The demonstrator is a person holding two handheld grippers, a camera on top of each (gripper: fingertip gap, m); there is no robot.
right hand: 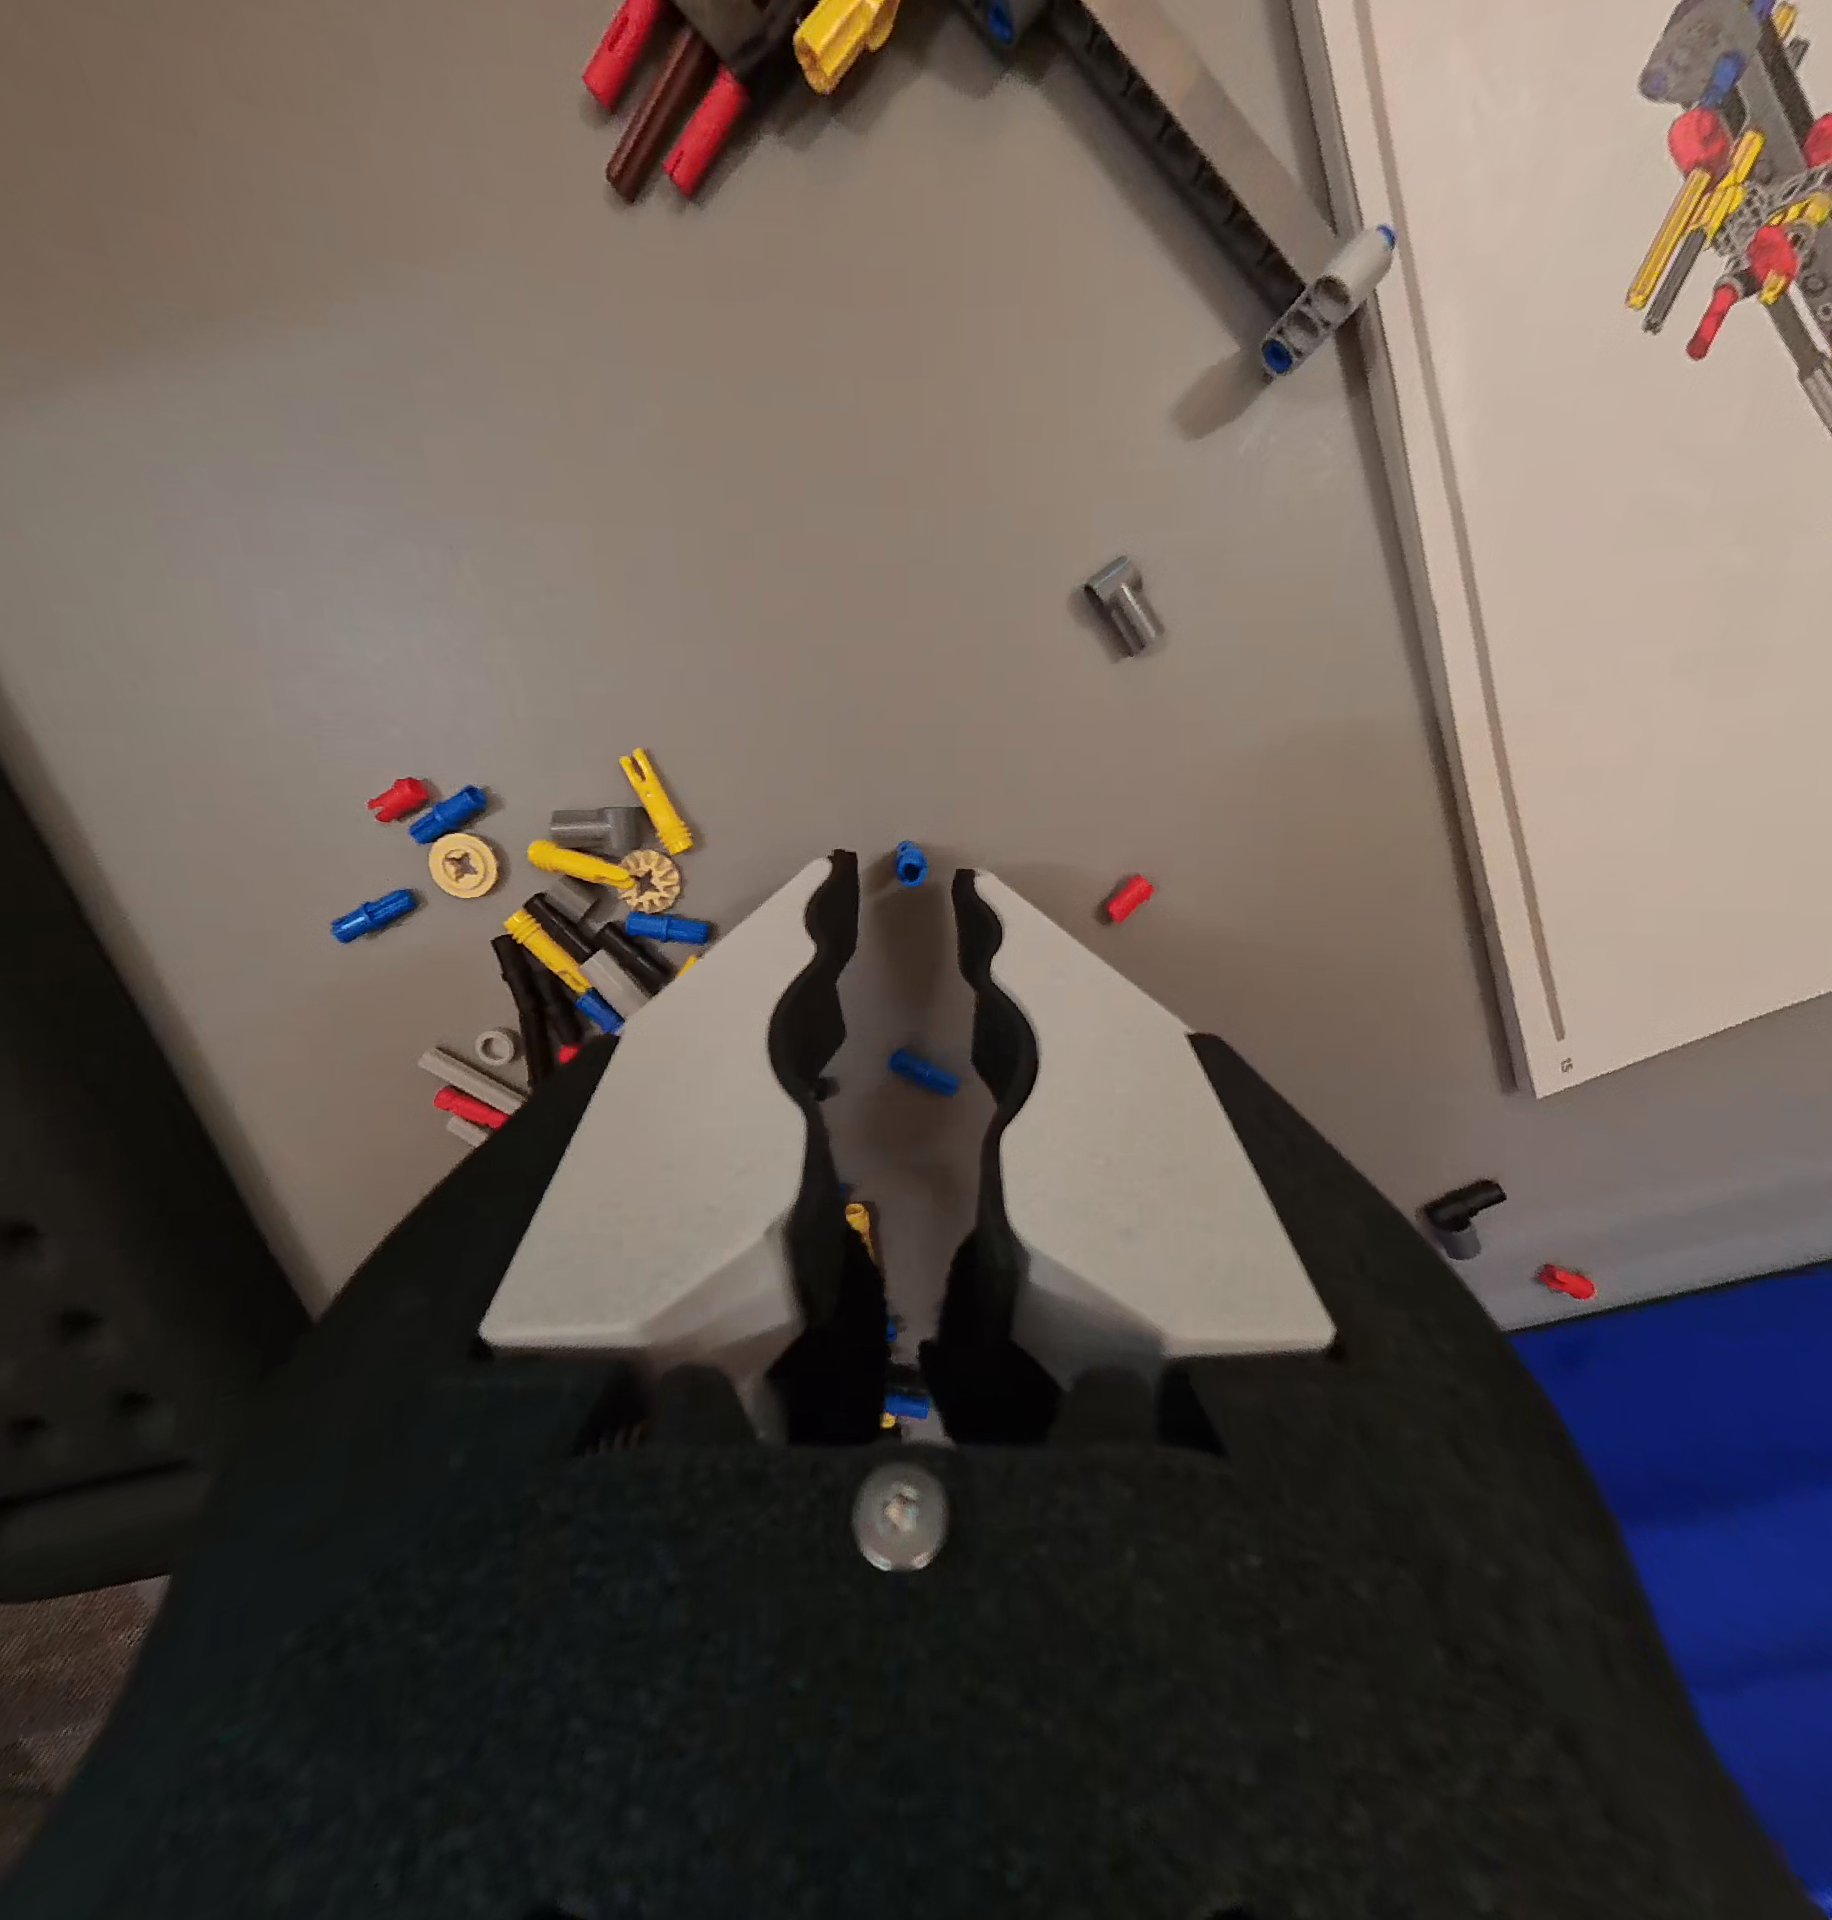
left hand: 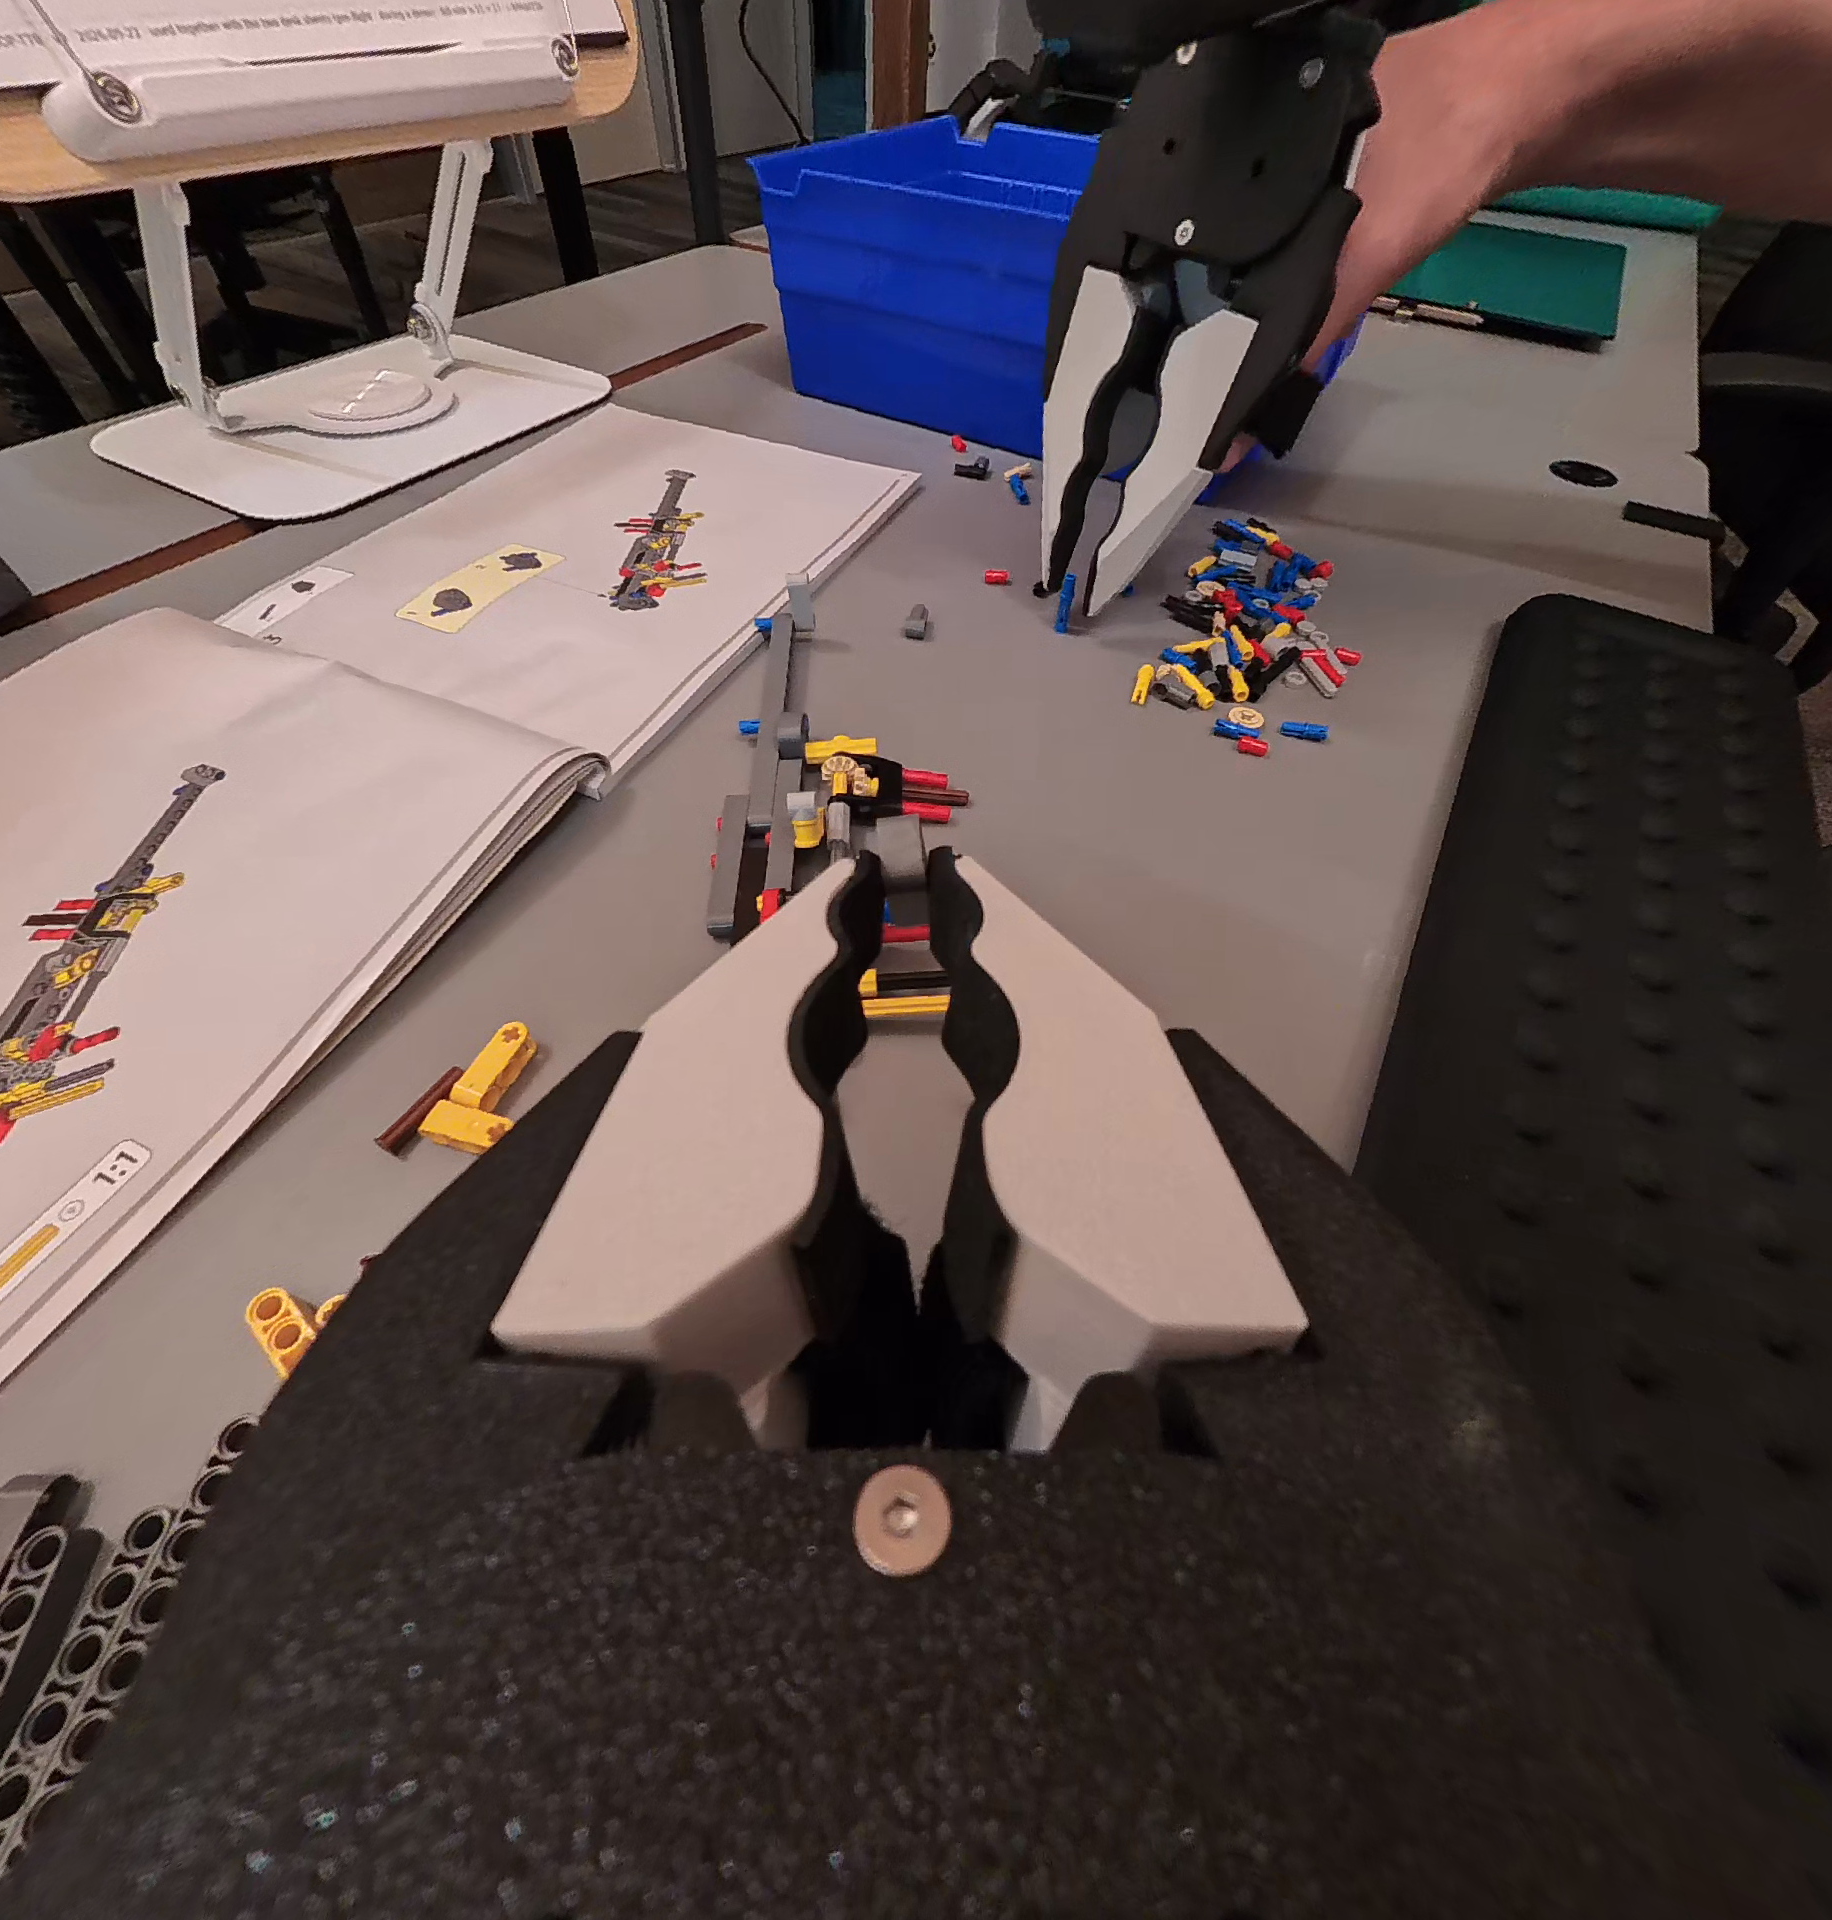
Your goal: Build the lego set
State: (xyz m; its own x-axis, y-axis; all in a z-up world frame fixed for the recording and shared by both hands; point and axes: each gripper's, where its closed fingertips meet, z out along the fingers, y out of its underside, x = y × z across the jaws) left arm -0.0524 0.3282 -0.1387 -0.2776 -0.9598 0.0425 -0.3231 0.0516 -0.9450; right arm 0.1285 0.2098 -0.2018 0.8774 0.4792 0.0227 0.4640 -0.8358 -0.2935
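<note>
The left tongs (left hand: 904,868) are closed on a dark grey beam end of the long, partly built grey, yellow and red plastic lego model (left hand: 808,810), which lies on the grey surface (left hand: 1099,935). The right tongs (right hand: 904,878) are held open, tips down, with an upright small blue plastic pin (right hand: 909,862) between them, ungripped. A heap of small loose coloured pins (left hand: 1250,623) is seen just beside the right tongs; an open paper instruction booklet (left hand: 392,748) lies left of the left tongs.
</note>
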